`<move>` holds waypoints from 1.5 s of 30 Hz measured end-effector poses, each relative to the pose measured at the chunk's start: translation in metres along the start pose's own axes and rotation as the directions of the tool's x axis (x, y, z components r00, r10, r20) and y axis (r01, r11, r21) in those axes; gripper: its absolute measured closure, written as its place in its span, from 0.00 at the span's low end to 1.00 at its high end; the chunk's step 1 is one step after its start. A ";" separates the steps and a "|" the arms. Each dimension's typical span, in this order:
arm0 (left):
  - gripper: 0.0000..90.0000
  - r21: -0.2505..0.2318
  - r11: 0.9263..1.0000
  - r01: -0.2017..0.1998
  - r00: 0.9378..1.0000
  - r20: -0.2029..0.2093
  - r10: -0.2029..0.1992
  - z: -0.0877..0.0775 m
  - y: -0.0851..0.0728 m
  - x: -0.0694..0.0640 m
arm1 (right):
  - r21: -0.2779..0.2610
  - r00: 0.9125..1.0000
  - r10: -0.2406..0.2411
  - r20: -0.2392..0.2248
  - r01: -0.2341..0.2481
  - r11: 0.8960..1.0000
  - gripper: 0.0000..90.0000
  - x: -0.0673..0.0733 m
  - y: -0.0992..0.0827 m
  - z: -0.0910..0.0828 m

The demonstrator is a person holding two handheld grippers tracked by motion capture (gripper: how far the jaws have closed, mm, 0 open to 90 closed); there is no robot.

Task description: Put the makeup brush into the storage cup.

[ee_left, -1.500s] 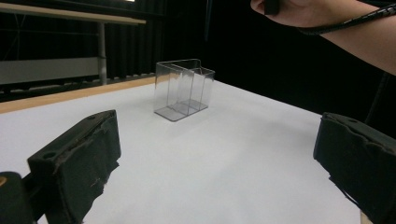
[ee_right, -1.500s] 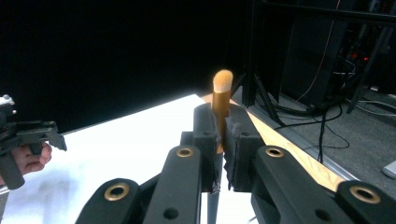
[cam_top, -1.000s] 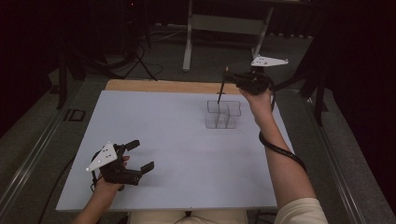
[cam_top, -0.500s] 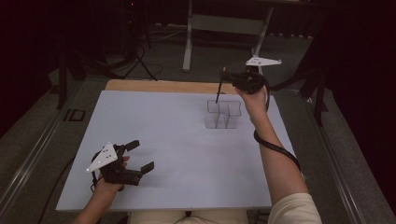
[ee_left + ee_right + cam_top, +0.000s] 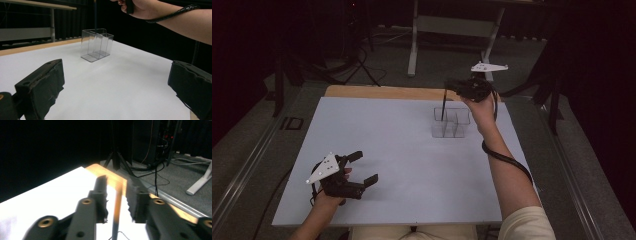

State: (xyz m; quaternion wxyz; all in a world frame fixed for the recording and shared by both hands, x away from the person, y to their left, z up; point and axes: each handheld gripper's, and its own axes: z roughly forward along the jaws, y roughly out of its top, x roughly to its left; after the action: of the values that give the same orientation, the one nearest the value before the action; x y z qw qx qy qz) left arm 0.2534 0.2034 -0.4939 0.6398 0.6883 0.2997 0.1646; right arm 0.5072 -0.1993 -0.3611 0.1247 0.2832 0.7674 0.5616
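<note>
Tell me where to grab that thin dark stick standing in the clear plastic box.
Grip the thin dark stick by its upper part, coming from above: it stands nearly upright, and the clear plastic box walls in its lower end.

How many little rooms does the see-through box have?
4, I think: the clear box on the table looks split two by two. A dark stick stands in the far-left one.

Letters "ID" on the floor strip [image 5: 292, 123] left of the table [image 5: 377, 150]
</note>
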 end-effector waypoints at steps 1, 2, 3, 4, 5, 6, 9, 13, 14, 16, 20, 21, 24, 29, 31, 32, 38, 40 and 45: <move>0.02 0.003 1.000 0.001 1.000 0.002 -0.001 0.000 0.000 0.000 | 0.002 1.000 -0.001 0.005 0.001 1.000 0.70 0.000 0.000 0.000; 0.02 0.005 1.000 0.002 1.000 0.005 -0.002 0.001 0.000 0.000 | -0.001 1.000 0.002 0.011 -0.002 1.000 0.64 0.001 -0.001 0.000; 0.02 0.006 1.000 0.003 1.000 0.006 -0.003 0.001 0.000 0.000 | 0.000 1.000 0.015 0.013 -0.015 1.000 0.61 0.000 -0.001 -0.001; 0.02 0.005 1.000 0.001 1.000 0.006 -0.001 0.001 0.000 0.000 | 0.006 1.000 0.023 0.012 -0.023 1.000 0.59 0.000 -0.001 -0.001; 0.02 0.004 1.000 0.001 1.000 0.006 -0.001 0.001 0.000 0.000 | 0.002 1.000 0.023 0.016 -0.023 1.000 0.55 0.000 -0.001 -0.002; 0.02 0.003 1.000 0.003 1.000 0.007 -0.003 0.001 0.000 0.000 | -0.001 0.999 0.026 0.020 -0.026 1.000 0.51 0.001 -0.001 -0.003; 0.02 0.004 1.000 0.001 1.000 0.006 -0.001 0.001 0.000 -0.001 | -0.009 0.999 0.040 0.014 -0.040 0.999 0.40 0.001 -0.003 -0.005; 0.02 0.004 1.000 0.001 1.000 0.006 -0.001 0.001 0.000 0.000 | -0.040 0.998 0.059 -0.003 -0.059 0.997 0.28 0.003 -0.005 -0.012; 0.02 0.004 1.000 0.000 1.000 0.005 0.000 0.002 0.000 -0.001 | -0.040 0.998 0.056 -0.012 -0.056 0.998 0.24 0.004 -0.005 -0.014; 0.02 0.004 1.000 -0.002 1.000 0.005 0.002 0.002 0.000 -0.001 | -0.038 0.998 0.054 -0.015 -0.054 0.998 0.21 0.006 -0.006 -0.017; 0.02 0.008 1.000 -0.014 1.000 0.003 0.014 0.002 0.001 -0.002 | -0.056 0.994 0.083 -0.068 -0.087 0.995 0.17 0.008 -0.010 -0.023; 0.02 0.008 1.000 -0.018 1.000 0.002 0.018 0.002 0.001 -0.003 | -0.056 0.993 0.081 -0.080 -0.086 0.995 0.16 0.009 -0.012 -0.025; 0.02 0.007 1.000 -0.016 1.000 0.002 0.016 0.002 0.001 -0.003 | -0.047 0.996 0.068 -0.065 -0.071 0.996 0.16 0.014 -0.017 -0.031; 0.02 0.006 1.000 -0.011 1.000 0.005 0.011 0.003 0.001 -0.004 | -0.052 0.998 0.048 -0.042 -0.050 0.997 0.16 0.024 -0.028 -0.043; 0.02 0.005 1.000 -0.008 1.000 0.003 0.008 0.003 0.001 -0.003 | -0.053 0.999 0.039 -0.028 -0.040 0.998 0.16 0.029 -0.032 -0.049; 0.02 0.004 1.000 -0.008 1.000 0.003 0.008 0.003 0.001 -0.003 | -0.055 0.999 0.033 -0.026 -0.034 0.998 0.16 0.032 -0.034 -0.052; 0.02 0.015 1.000 -0.012 1.000 0.011 0.012 0.006 0.000 -0.004 | -0.074 0.999 0.035 -0.006 -0.035 0.997 0.16 0.042 -0.044 -0.068; 0.02 0.016 1.000 -0.016 1.000 0.012 0.016 0.006 0.000 -0.004 | -0.073 0.999 0.033 -0.004 -0.034 0.997 0.16 0.043 -0.046 -0.070; 0.02 0.019 1.000 -0.019 1.000 0.017 0.019 0.008 0.000 -0.004 | -0.084 0.999 0.036 -0.012 -0.037 0.996 0.16 0.052 -0.059 -0.082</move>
State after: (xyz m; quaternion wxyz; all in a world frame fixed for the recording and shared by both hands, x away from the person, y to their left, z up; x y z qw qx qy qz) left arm 0.2550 0.1947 -0.4937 0.6341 0.6985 0.2894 0.1619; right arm 0.4063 -0.2468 -0.3814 0.1223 0.2890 0.7383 0.5970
